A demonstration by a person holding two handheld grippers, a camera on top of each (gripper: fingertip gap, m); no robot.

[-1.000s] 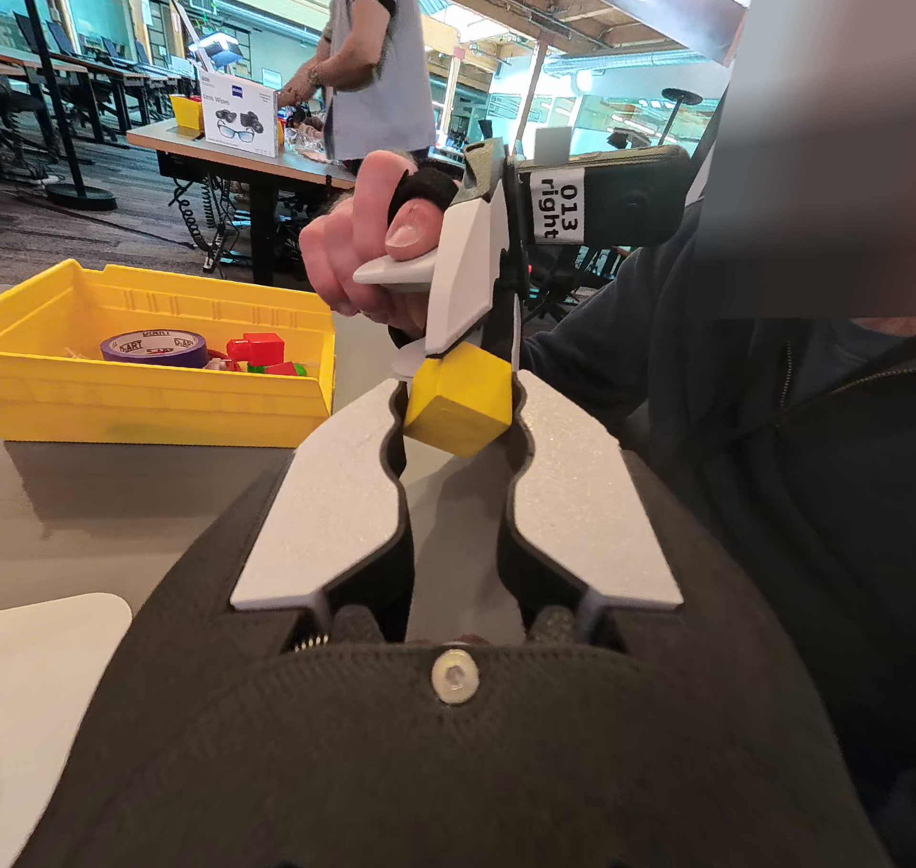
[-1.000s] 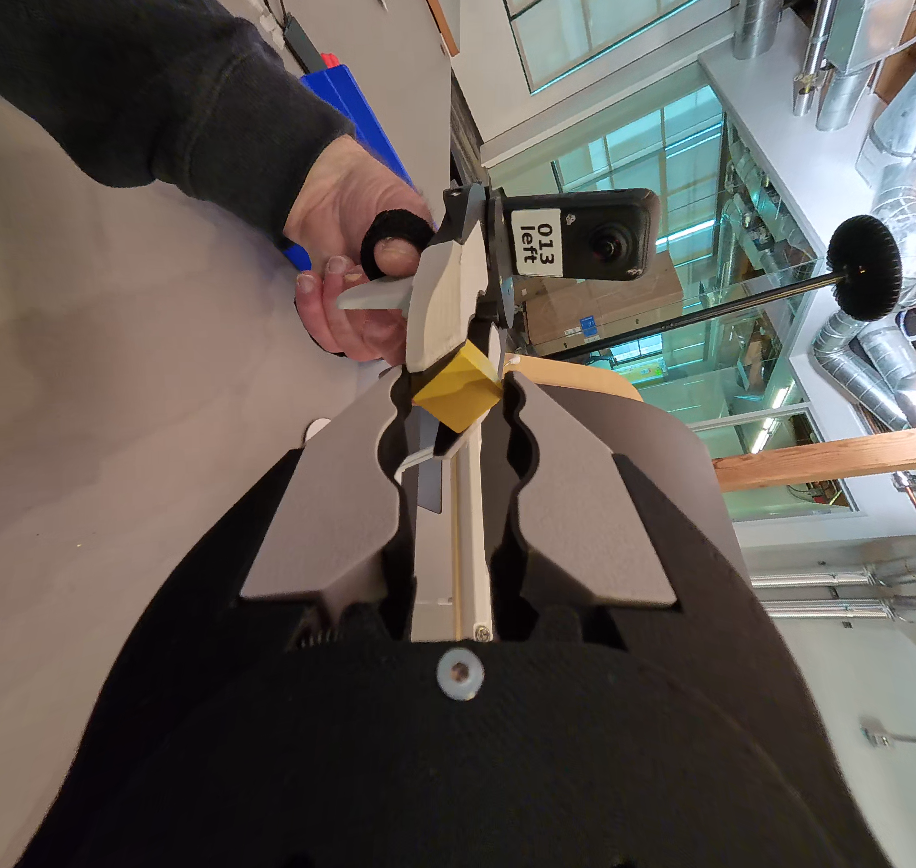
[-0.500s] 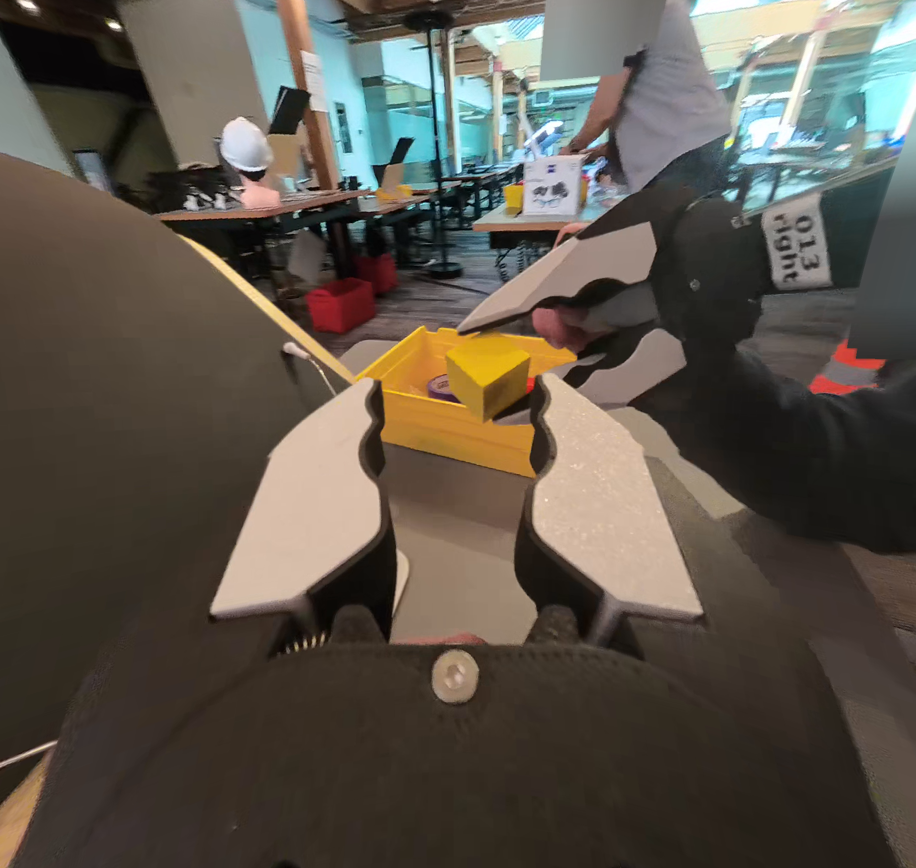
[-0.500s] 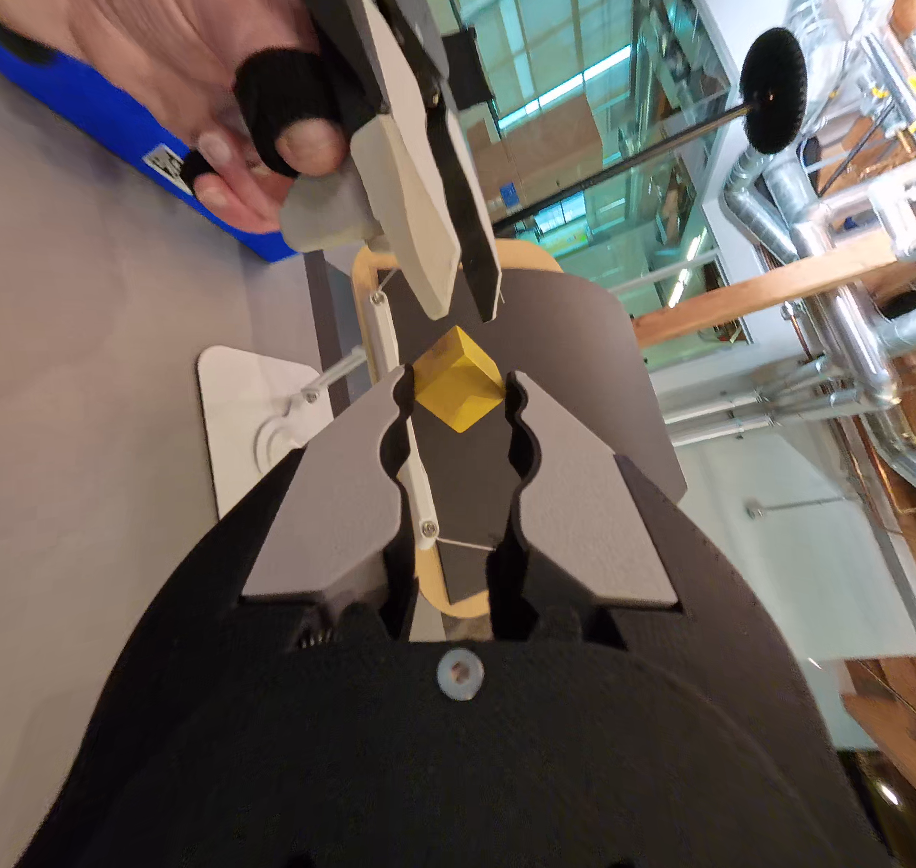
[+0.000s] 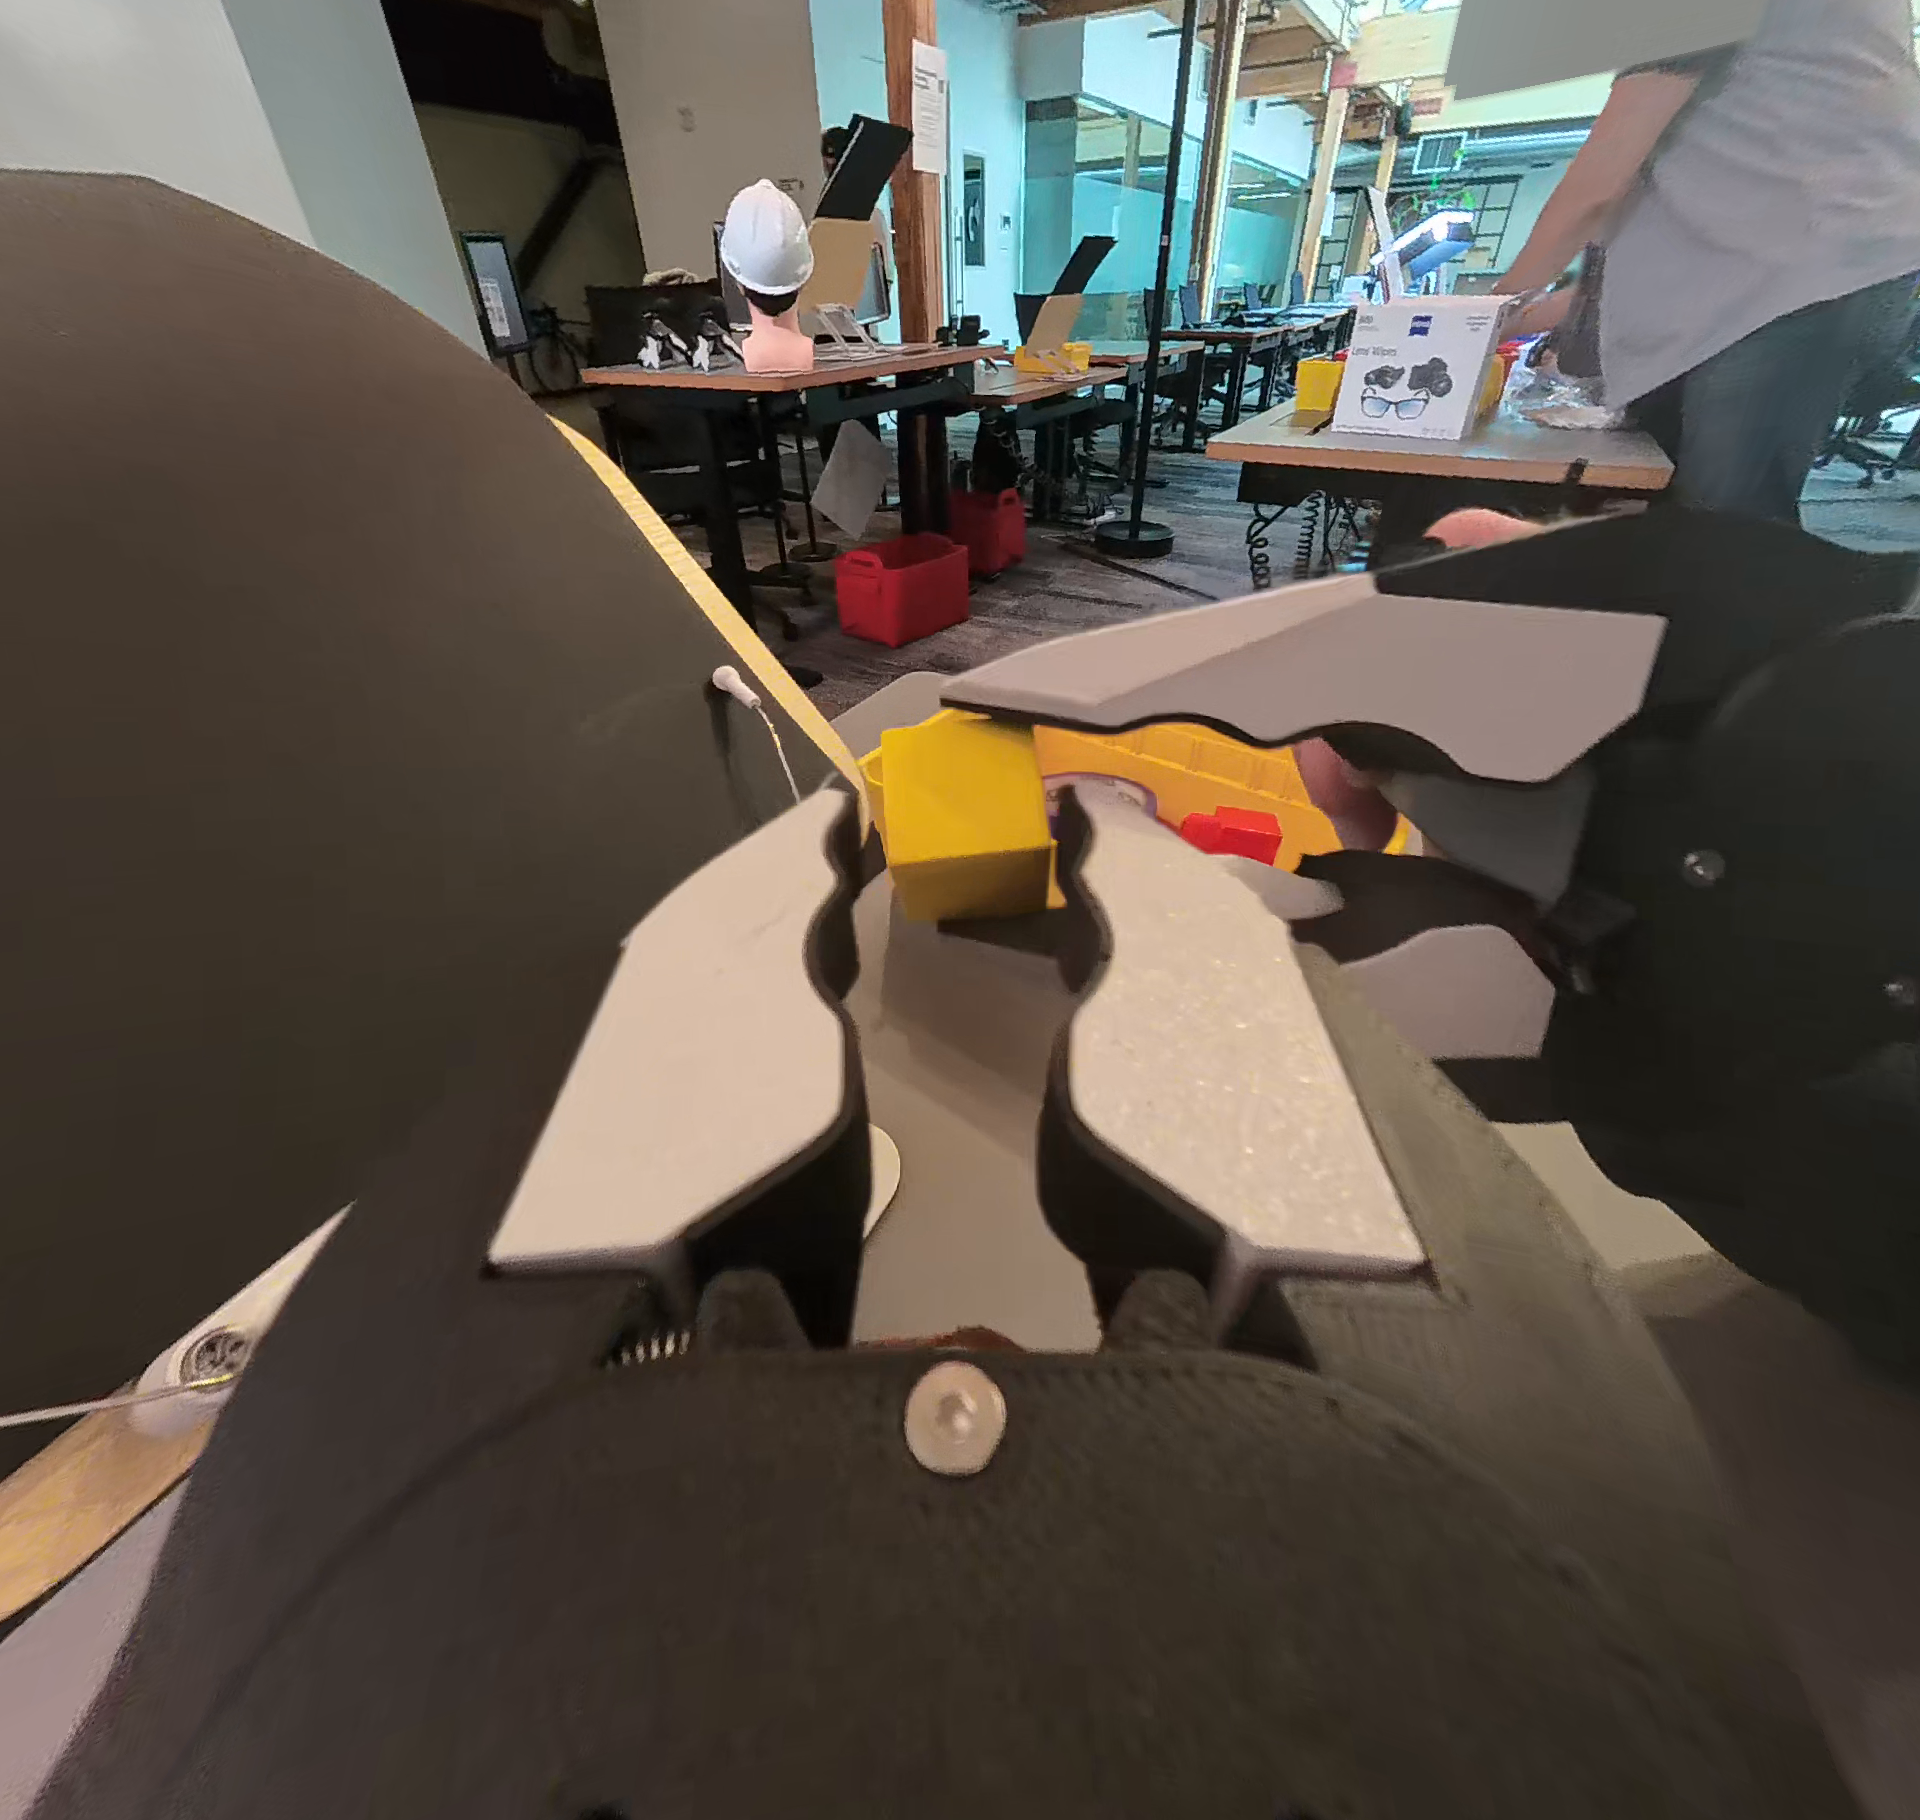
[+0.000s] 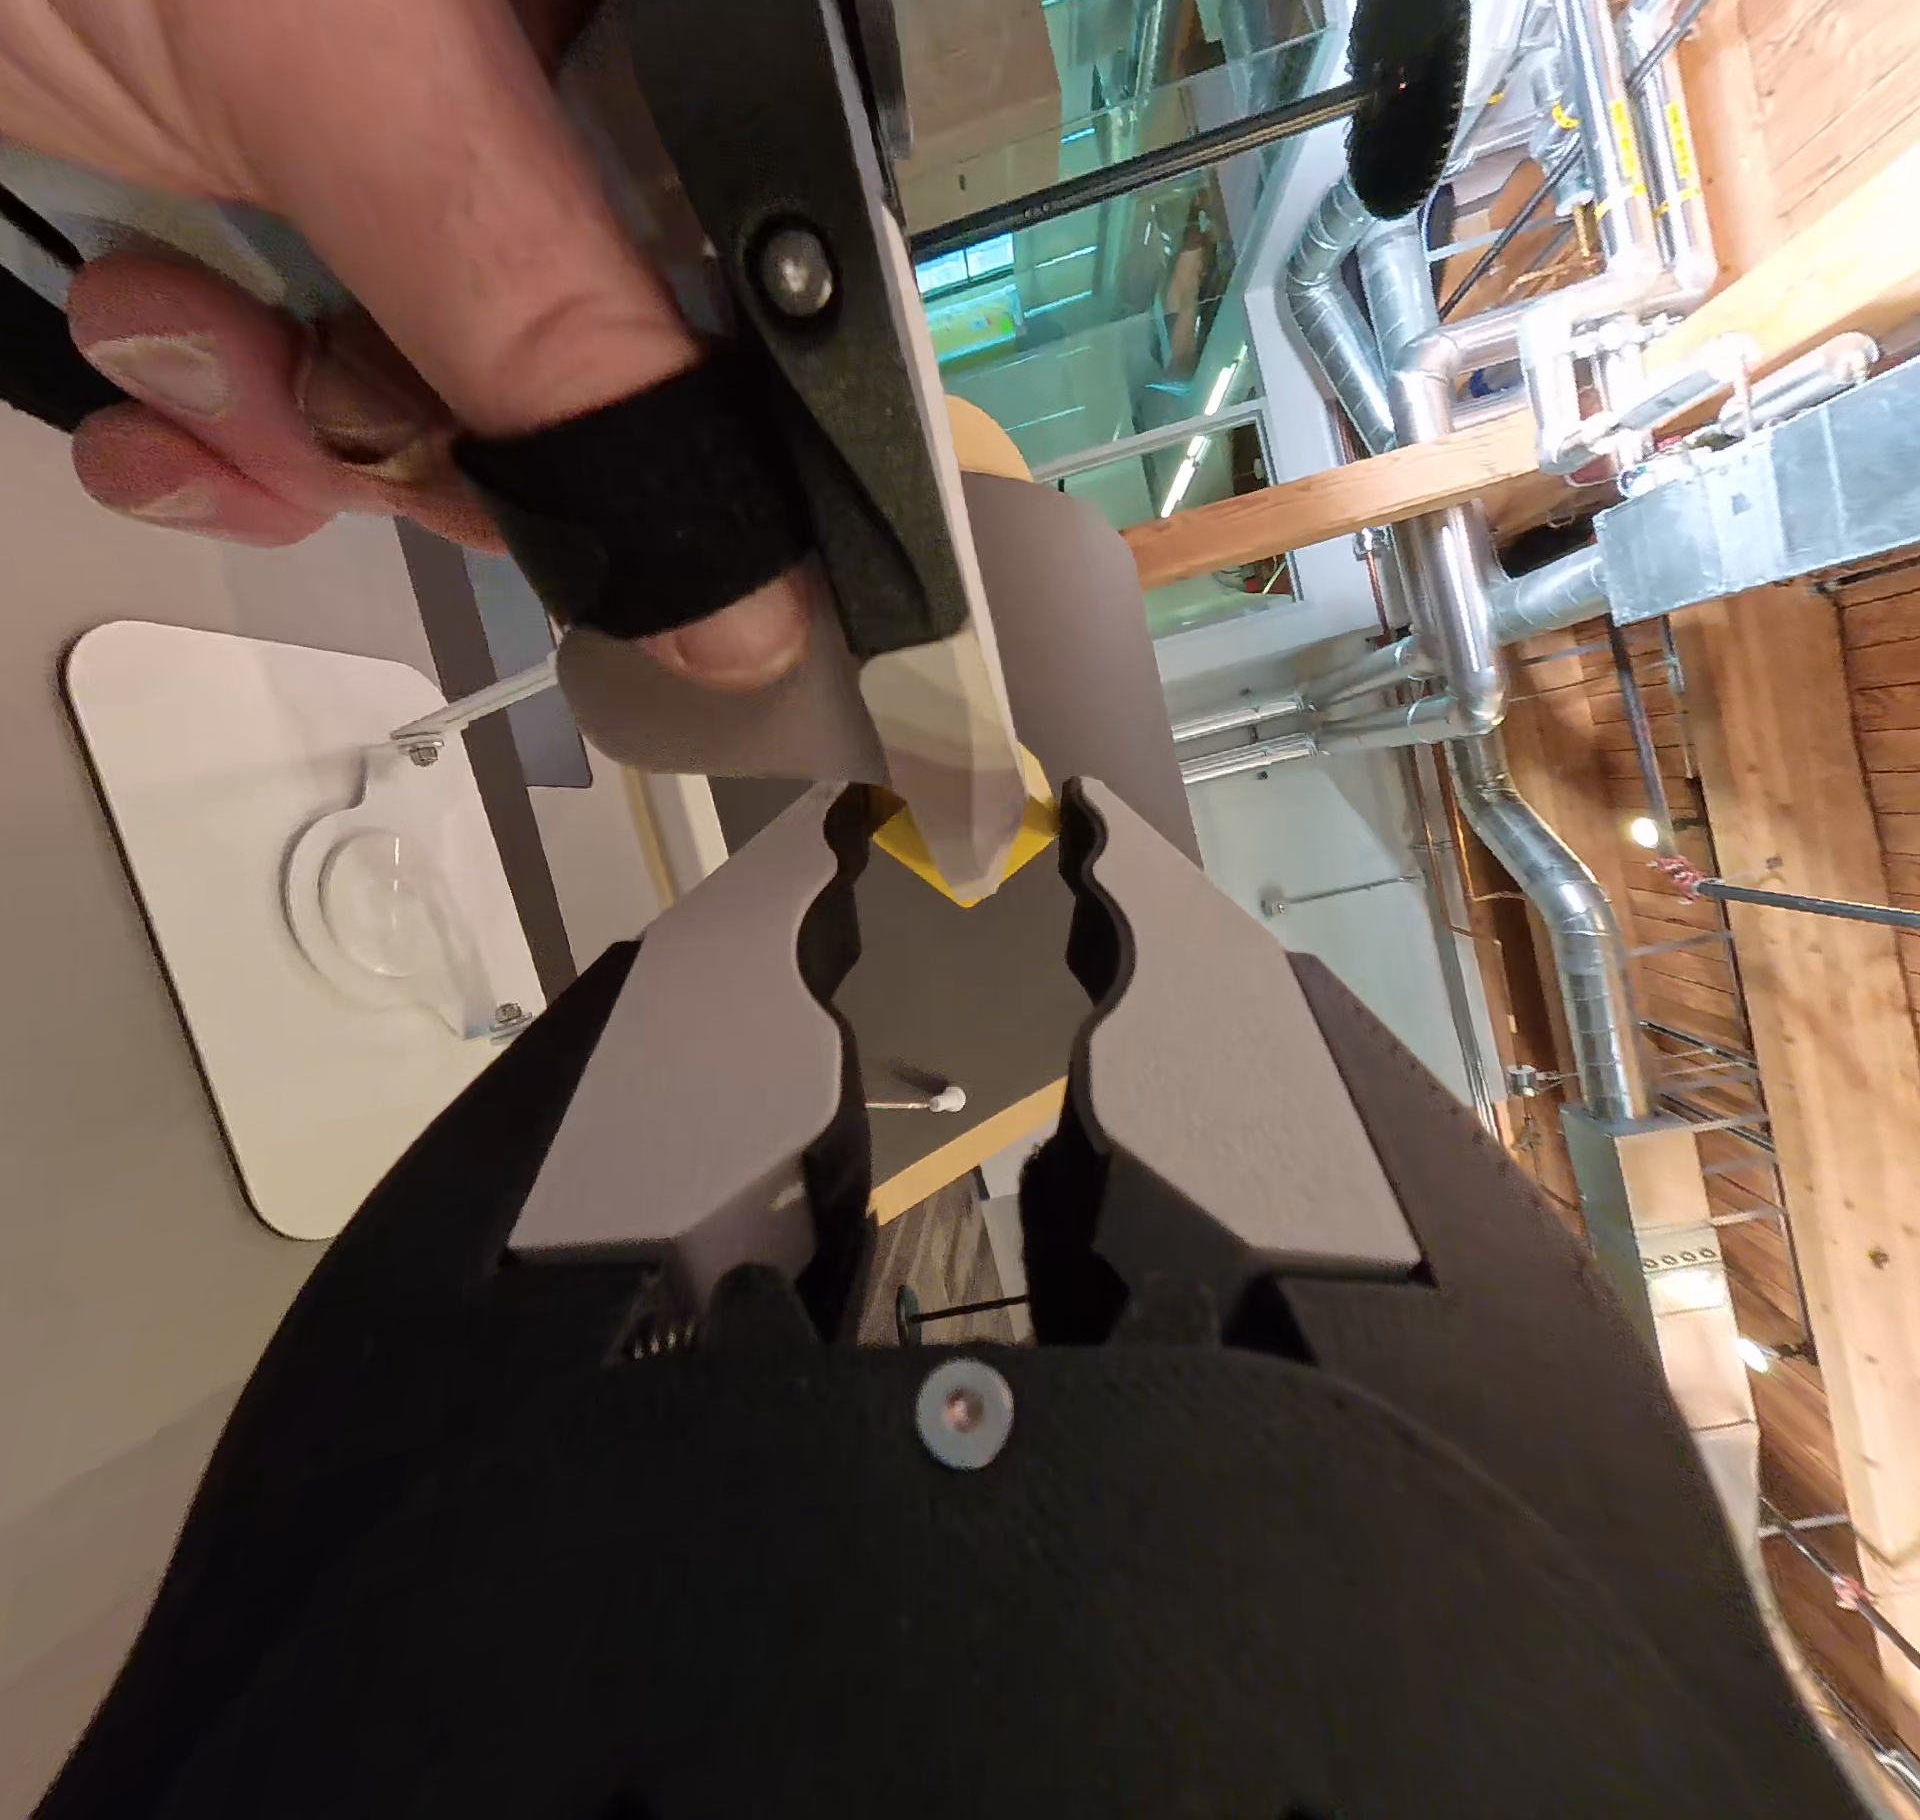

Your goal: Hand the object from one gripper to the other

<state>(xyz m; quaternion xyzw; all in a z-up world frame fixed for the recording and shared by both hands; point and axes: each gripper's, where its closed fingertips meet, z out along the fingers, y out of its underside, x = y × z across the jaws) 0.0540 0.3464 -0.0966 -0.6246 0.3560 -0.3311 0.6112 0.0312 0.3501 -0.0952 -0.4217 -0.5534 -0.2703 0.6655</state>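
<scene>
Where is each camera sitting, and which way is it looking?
Left wrist view: on the left gripper, facing level toward the yellow bin; shows its own jaws, plus the right gripper.
Right wrist view: on the right gripper, rolled sideways, facing the ceiling pipes; shows its own jaws, the left gripper and the hand holding it.
Shared: the yellow cube between both jaws.

The yellow cube [image 5: 961,825] fills the gap at the left tool [image 5: 961,840] tips, with the right tool [image 5: 1122,794] across it from the right. A dark curved panel [image 5: 312,731] walls the left; a yellow bin [image 5: 1226,768] stands just behind. Grey desk [image 5: 956,1147] below the fingers lies bare
</scene>
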